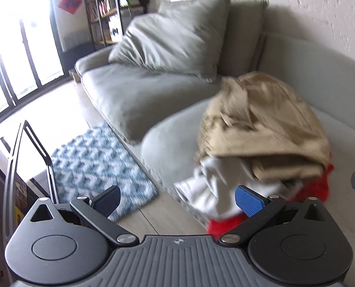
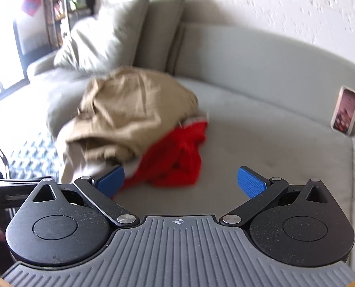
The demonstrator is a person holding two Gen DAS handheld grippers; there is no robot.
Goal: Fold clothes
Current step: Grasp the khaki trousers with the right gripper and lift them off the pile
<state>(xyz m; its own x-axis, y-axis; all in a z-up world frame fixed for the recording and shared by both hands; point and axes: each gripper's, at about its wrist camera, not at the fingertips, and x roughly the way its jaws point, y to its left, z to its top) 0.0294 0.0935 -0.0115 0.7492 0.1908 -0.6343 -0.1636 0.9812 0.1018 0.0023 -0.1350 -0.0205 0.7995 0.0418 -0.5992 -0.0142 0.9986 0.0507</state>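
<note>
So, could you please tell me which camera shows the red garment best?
The right wrist view: the red garment spills out openly from under the tan garment on the sofa. The left wrist view shows only red slivers behind the white garment and gripper finger.

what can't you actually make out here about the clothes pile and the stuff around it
- Tan garment: motion blur in both views; type unclear.
- White garment: mostly buried under the tan one, partly behind the left gripper; barely visible in the right wrist view.
- Red garment: partly tucked under the pile, shape unclear.
- Small framed picture at the sofa's right end: too small and blurred to read.
- Bookshelf: blurred and backlit.
</note>
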